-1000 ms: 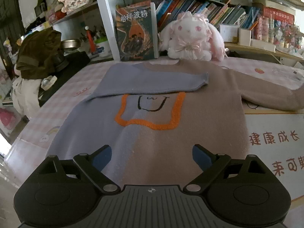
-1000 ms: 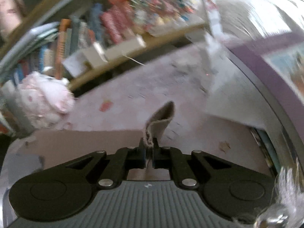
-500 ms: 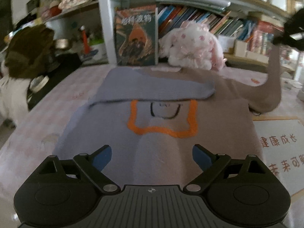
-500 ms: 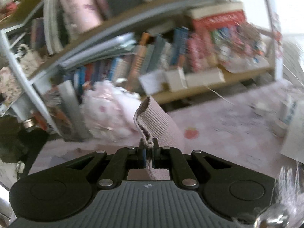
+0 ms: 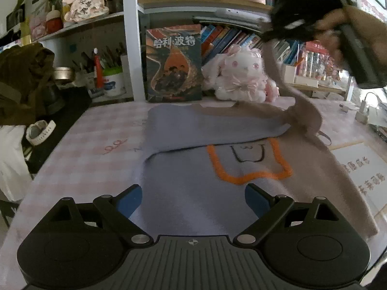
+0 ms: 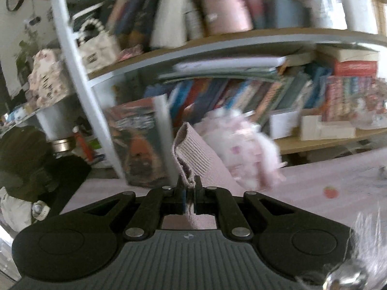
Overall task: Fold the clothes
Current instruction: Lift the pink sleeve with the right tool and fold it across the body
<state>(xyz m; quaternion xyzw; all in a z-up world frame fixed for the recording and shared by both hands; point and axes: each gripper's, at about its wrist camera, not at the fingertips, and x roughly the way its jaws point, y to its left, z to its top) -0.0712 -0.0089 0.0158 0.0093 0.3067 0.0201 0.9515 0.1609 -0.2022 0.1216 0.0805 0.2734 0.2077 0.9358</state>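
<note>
A two-tone knitted sweater [image 5: 241,188], grey-blue on one half and taupe on the other with an orange outlined motif, lies flat on the pink checked desk [image 5: 96,149] across the centre of the left wrist view; its grey-blue sleeve [image 5: 208,128] is already folded across the chest. A second ago the taupe sleeve [image 5: 300,111] lay stretched out toward the right edge; now it rises to the upper right of the frame, its ribbed cuff [image 6: 191,154] pinched between the pressed-together fingers of the right gripper [image 6: 190,194], a white plush rabbit [image 5: 241,75] behind; likely it is being carried over the chest to match. The left gripper [image 5: 193,200] hovers at the hem, spread wide, holding nothing.
</note>
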